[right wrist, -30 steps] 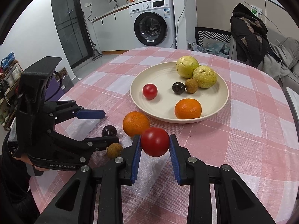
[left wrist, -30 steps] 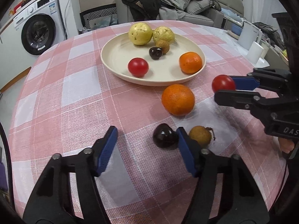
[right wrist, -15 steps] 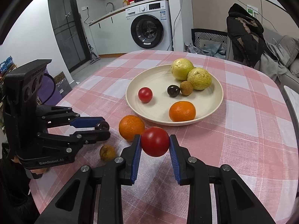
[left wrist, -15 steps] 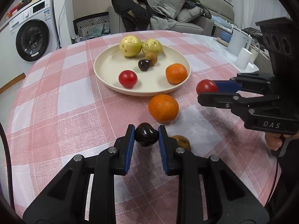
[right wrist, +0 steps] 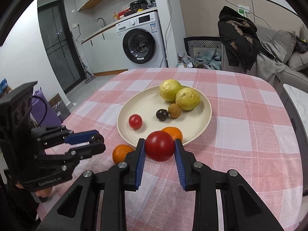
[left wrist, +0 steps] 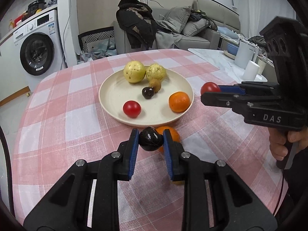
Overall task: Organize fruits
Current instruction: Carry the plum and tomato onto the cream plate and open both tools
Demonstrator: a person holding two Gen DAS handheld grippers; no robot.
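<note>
"DAS" on right gripper (left wrist: 210, 91), w/ tomato (left wrist: 209, 87)

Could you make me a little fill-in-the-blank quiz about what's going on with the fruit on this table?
1. The left hand-held gripper is shut on a small, dark ____ fruit.
2. The right hand-held gripper holds a ____ tomato.
3. The cream plate holds ____ pieces of fruit.
4. One loose orange lies on the ____ tablecloth.

Missing words: round; red; six; checked
</note>
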